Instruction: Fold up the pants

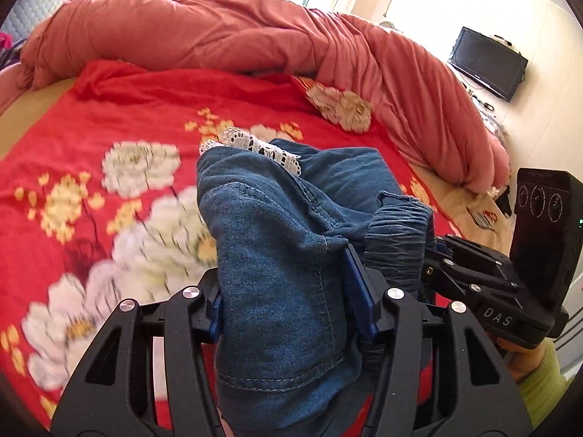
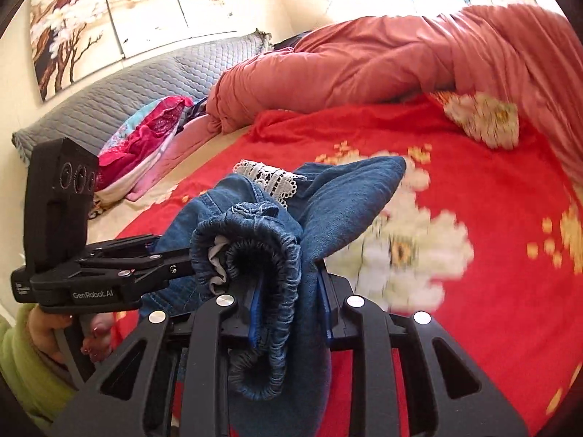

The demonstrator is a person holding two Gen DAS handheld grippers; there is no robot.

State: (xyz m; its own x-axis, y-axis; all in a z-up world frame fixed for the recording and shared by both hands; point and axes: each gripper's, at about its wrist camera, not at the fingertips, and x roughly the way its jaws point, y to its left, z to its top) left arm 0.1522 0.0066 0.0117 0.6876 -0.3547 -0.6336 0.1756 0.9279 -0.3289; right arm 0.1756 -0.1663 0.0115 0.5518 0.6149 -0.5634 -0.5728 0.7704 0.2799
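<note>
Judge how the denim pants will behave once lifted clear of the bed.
The pants likely hang limp: the cloth bunches and droops between both jaws. The gathered waistband looks bulky, so probably a secure hold. The lace trim may snag.

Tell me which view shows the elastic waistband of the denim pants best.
The right wrist view: the gathered waistband curls open right at the right gripper, which is shut on it. The left wrist view shows only a shirred strip of it beside the left gripper, half hidden by denim.

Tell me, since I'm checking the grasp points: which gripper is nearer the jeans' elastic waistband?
Right. The right gripper is clamped on the elastic waistband itself; the left gripper grips plain denim of the jeans, with the waistband beside it.
</note>
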